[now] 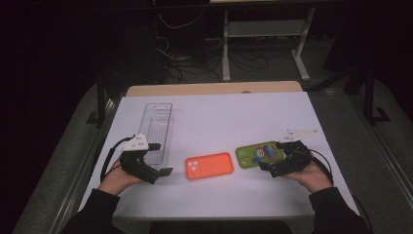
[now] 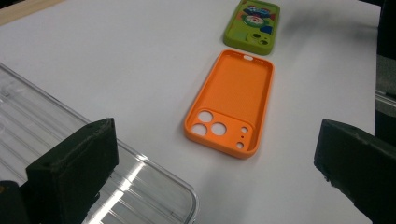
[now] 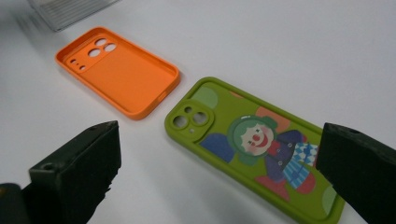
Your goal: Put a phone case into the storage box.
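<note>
While both pairs of jaws stand spread wide with nothing pinched between them, the right gripper (image 1: pixel 286 157) hangs over the right end of the green phone case (image 1: pixel 259 154), and in the right gripper view its two black jaws rise on either side of that case without pressing on it. The green case lies flat on the white table (image 1: pixel 219 117) with its printed back up, showing a clown figure, its camera bump toward the orange phone case (image 1: pixel 209 165).

The left gripper (image 1: pixel 158 159) is held just above the near end of the clear plastic tray (image 1: pixel 157 129); in the left gripper view one jaw stands over the tray's corner and the other over bare table, with the orange case lying beyond and between them.

The orange case sits near the middle of the table, open side up, its camera holes toward the left gripper. It lies just beside the green case, end to end, with a narrow gap between them. The tray lies lengthwise at the left of the table, apart from the orange case.

A hand (image 1: pixel 116 179) holds each gripper, dark sleeves coming in from the near edge.
</note>
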{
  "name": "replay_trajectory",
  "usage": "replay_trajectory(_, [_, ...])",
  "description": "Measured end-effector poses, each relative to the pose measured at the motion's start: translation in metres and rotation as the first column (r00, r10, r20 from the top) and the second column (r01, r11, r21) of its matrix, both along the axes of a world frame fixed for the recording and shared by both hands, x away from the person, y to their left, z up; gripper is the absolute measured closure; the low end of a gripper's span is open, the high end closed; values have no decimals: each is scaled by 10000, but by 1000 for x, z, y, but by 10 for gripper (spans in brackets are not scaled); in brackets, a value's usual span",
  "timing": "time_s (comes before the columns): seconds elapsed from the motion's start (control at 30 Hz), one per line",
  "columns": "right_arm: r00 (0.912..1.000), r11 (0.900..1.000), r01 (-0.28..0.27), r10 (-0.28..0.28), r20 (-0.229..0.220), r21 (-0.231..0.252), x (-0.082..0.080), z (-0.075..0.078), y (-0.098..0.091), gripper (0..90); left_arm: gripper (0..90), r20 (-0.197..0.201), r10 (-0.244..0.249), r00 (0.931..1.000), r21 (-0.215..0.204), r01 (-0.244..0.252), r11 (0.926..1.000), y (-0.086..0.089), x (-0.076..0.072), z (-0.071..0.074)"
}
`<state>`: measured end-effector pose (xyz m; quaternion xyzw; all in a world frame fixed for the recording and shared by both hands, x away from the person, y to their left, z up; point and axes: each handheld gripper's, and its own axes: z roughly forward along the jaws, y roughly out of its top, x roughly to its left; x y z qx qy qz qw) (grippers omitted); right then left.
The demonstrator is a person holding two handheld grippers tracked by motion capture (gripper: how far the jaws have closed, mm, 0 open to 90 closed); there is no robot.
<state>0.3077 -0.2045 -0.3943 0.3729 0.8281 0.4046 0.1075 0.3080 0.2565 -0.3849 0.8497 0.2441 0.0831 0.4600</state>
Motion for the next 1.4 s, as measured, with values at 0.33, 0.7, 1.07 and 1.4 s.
replay_trajectory(0.33, [9994,9994,208,-216,-270,-293,25,2,2,13,0,5,8,10000,-90,-8,10000,2,0,1])
replay_trajectory(0.7, [9928,9944,949,-980,-695,-470,57,5,-2,154,0,-17,6,10000,-71,-6,10000,2,0,2])
replay_trajectory(1.07, [9751,9808,1765,-1857,-1212,-824,85,-11,-8,500,0,-53,-30,10000,-102,29,9999,2,-1,1])
replay_trajectory(1.4, [9673,9678,1821,-2080,-1450,-1737,102,-32,-5,814,0,-178,120,9998,-286,-125,9995,1,-1,0])
